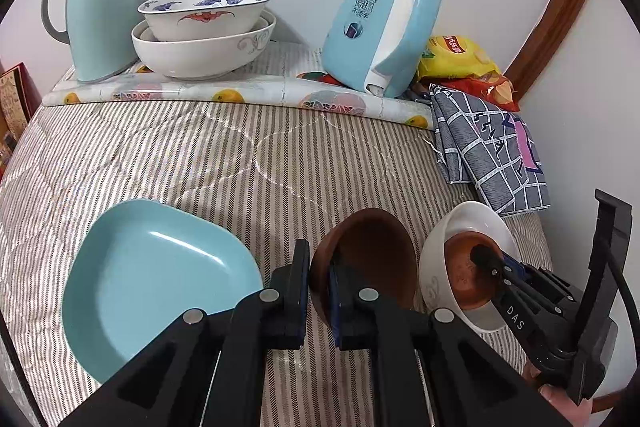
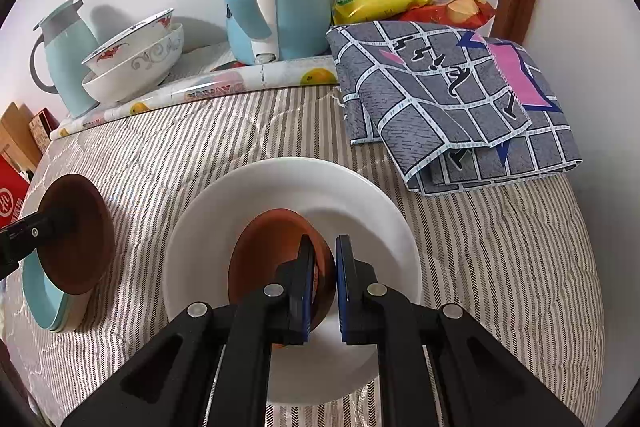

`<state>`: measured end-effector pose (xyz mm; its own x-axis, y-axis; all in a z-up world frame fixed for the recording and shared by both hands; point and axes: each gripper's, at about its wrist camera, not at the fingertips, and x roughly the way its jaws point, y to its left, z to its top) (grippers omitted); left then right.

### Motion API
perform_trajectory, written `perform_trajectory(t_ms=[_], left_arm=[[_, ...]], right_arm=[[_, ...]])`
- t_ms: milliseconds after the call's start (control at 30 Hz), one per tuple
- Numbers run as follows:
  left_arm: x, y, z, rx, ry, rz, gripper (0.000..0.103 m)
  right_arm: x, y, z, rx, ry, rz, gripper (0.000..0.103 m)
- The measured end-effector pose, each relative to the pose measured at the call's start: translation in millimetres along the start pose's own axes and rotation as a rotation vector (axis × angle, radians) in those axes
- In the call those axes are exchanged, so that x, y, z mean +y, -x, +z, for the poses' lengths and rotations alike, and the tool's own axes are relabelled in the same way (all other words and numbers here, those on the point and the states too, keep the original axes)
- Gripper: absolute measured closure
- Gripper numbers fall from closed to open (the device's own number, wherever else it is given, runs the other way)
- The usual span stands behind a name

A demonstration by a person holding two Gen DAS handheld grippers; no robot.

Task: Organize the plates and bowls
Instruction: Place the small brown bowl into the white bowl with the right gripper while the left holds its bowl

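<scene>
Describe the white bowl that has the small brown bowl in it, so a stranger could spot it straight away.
Start from the striped quilt covering the surface, then find the folded grey grid-patterned cloth near the wall. Just in front of that cloth sits the white bowl. Unlike the two stacked patterned bowls at the back, it stands alone, with a small brown bowl held inside it by the right hand-held gripper.

Near left, pale turquoise glossy square plate; dark brown round bowl; near right, white round bowl. Beige-and-brown herringbone-striped quilted cover. Far left, white porcelain bowl with blue and red motifs. Right, grey grid-patterned folded cloth with pink patch.
</scene>
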<state>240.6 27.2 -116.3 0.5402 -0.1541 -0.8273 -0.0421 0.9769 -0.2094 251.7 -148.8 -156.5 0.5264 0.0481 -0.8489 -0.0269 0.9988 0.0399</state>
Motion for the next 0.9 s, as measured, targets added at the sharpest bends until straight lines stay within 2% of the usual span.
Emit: perform_trajectory(t_ms=[133, 233, 467, 800, 900], left_arm=[[-0.4, -3.5, 0.3, 0.006, -0.002, -0.001, 0.094], [-0.9, -5.0, 1.1, 0.010, -0.005, -0.001, 0.094], [0.9, -8.4, 1.1, 0.017, -0.004, 0.006, 0.094], [1.0, -8.2, -0.4, 0.025, -0.003, 0.006, 0.094], [0.9, -7.9, -0.5, 0.025, -0.004, 0.007, 0.094]], right_arm=[[-2.4, -1.5, 1.3, 0.014, -0.013, 0.004, 0.093], [-1.9, -8.3, 1.6, 0.041, 0.015, -0.039, 0.093], [-0.4, -15.0, 4.2, 0.061, 0.035, -0.035, 0.092], [9.6, -19.3, 2.8, 0.088, 0.098, -0.050, 0.086], [9.3, -18.6, 2.5, 0.086, 0.099, -0.044, 0.082]])
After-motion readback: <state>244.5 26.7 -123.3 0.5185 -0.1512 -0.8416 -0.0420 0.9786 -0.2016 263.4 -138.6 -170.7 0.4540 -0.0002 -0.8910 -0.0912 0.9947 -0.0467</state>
